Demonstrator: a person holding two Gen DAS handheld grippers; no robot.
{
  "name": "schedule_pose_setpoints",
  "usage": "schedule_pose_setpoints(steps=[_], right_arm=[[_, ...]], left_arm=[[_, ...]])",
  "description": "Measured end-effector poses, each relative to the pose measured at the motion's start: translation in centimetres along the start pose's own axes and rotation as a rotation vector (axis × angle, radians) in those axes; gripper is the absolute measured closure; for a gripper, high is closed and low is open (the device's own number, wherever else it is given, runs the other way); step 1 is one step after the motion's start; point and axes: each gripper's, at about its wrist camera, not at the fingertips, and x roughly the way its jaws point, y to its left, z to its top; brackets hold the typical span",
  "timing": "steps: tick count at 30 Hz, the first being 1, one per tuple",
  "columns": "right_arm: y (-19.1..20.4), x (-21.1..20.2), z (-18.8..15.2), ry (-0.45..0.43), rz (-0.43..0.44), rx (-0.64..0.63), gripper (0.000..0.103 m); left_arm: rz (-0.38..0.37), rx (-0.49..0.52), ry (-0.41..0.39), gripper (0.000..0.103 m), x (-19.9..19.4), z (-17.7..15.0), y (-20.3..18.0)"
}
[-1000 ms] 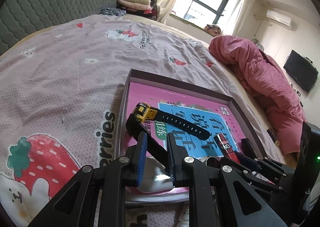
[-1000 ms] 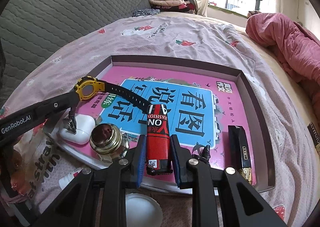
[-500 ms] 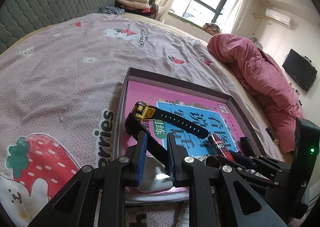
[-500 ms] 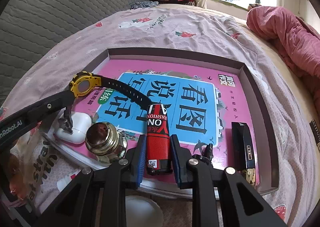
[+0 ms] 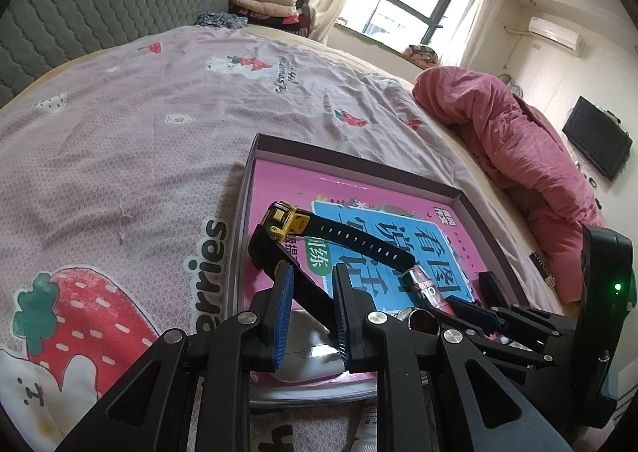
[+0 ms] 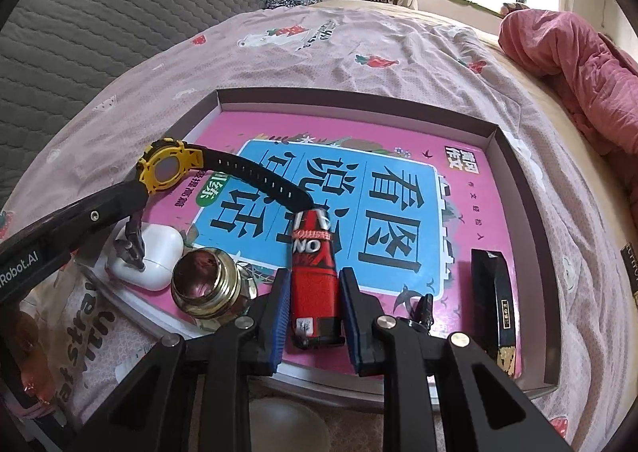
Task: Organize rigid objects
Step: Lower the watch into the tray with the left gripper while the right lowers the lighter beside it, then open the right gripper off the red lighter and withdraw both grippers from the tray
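Note:
A watch with a yellow case (image 5: 282,220) and black strap lies over the left part of a shallow tray (image 5: 359,156) lined with a pink and blue picture sheet. My left gripper (image 5: 312,278) is shut on the strap near the case. From the right wrist, the watch (image 6: 167,168) hangs off the left gripper's fingers (image 6: 119,204). A red lighter (image 6: 315,284) lies lengthwise at the tray's (image 6: 359,97) near edge, and my right gripper (image 6: 314,276) is shut on it. The lighter (image 5: 426,286) and the right gripper (image 5: 474,308) show at the lower right of the left wrist view.
In the tray also sit a white earbud case (image 6: 147,256), a round brass-rimmed jar (image 6: 203,284), a small black clip (image 6: 424,308) and a black stick-shaped box (image 6: 494,292). The tray rests on a strawberry-print bed sheet (image 5: 119,133). A pink quilt (image 6: 578,65) is heaped at the right, with a grey headboard (image 6: 119,13) behind.
The right wrist view has tipped slightly downward over the tray, with the lighter still between the pads. The left gripper and the watch have stayed where they were.

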Motion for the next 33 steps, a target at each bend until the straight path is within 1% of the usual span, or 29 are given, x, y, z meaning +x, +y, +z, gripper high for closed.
schedule_pose_setpoints(steps=[7,12,18,20,27,30,33], right_arm=[[0.0,-0.1,0.0,0.0,-0.004,-0.009,0.078],[-0.1,0.0,-0.2,-0.006,-0.012,0.0,0.067],[-0.6,-0.3,-0.5,-0.015,-0.004,0.022,0.067],[-0.7,-0.5,-0.6,-0.022,-0.009,0.023,0.067],[-1.1,-1.4,-1.1,-0.044,-0.021,0.033,0.066],[-1.2,-1.7,-1.3,-0.048,-0.023,0.044,0.066],[-1.3,-2.1,-1.5,-0.059,-0.024,0.048,0.066]], left_arm=[[-0.001,0.002,0.002,0.083,0.0,-0.1,0.0],[-0.001,0.003,0.009,0.083,0.0,0.1,0.0],[0.002,0.011,0.011,0.081,0.0,0.0,-0.2],[0.002,0.018,0.016,0.078,0.1,0.0,-0.2],[0.011,0.028,0.017,0.076,0.0,0.0,-0.3],[0.028,0.049,0.015,0.073,-0.1,-0.1,-0.6],[0.027,0.06,0.018,0.072,-0.1,-0.2,-0.8]])
